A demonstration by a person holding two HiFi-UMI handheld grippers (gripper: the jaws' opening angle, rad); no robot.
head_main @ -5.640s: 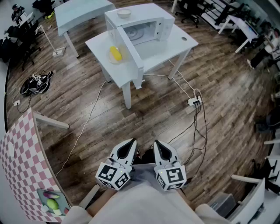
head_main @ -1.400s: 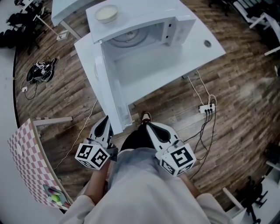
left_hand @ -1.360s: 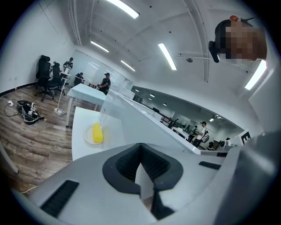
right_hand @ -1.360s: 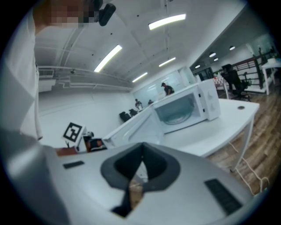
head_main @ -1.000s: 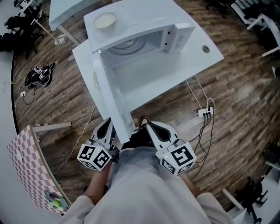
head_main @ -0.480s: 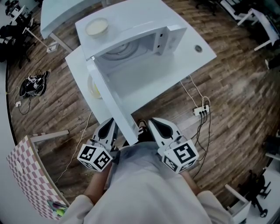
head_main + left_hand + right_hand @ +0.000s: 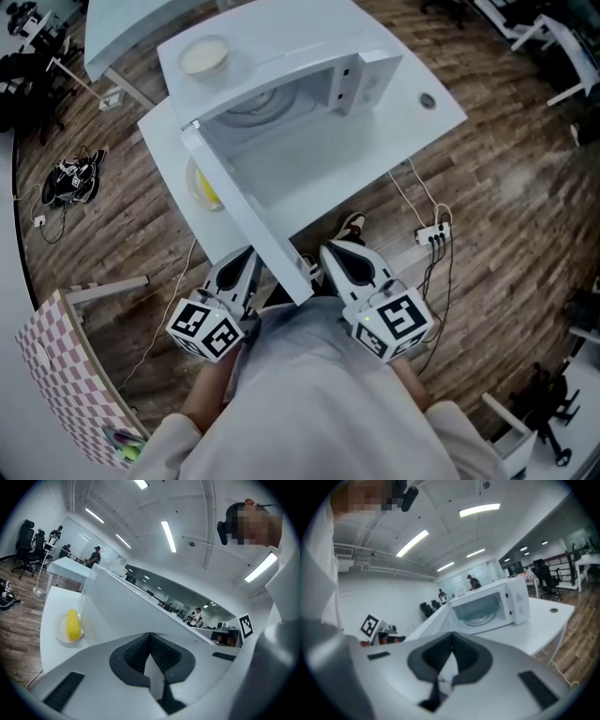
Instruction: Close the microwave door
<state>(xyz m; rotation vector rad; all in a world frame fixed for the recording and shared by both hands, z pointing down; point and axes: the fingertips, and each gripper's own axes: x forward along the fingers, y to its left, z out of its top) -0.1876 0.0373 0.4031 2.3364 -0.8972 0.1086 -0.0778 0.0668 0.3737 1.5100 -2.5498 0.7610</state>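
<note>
A white microwave (image 7: 281,42) stands on a white table (image 7: 394,122) with its door (image 7: 246,211) swung wide open toward me. The door's free edge ends between my two grippers. My left gripper (image 7: 246,264) is just left of that edge and my right gripper (image 7: 331,253) just right of it. Both are shut with nothing held. In the left gripper view the gripper (image 7: 150,638) faces the door's outer side (image 7: 126,613). The right gripper (image 7: 451,649) looks toward the microwave's (image 7: 492,604) open cavity.
A cream bowl (image 7: 203,58) sits on top of the microwave. A plate with a yellow corn cob (image 7: 202,186) (image 7: 71,624) lies on the table left of the door. A power strip with cables (image 7: 433,234) lies on the wood floor; a checkered board (image 7: 47,366) stands lower left.
I have come from across the floor right up to the table. In the last half second both grippers moved slightly forward, and the door's edge now reaches between them.
</note>
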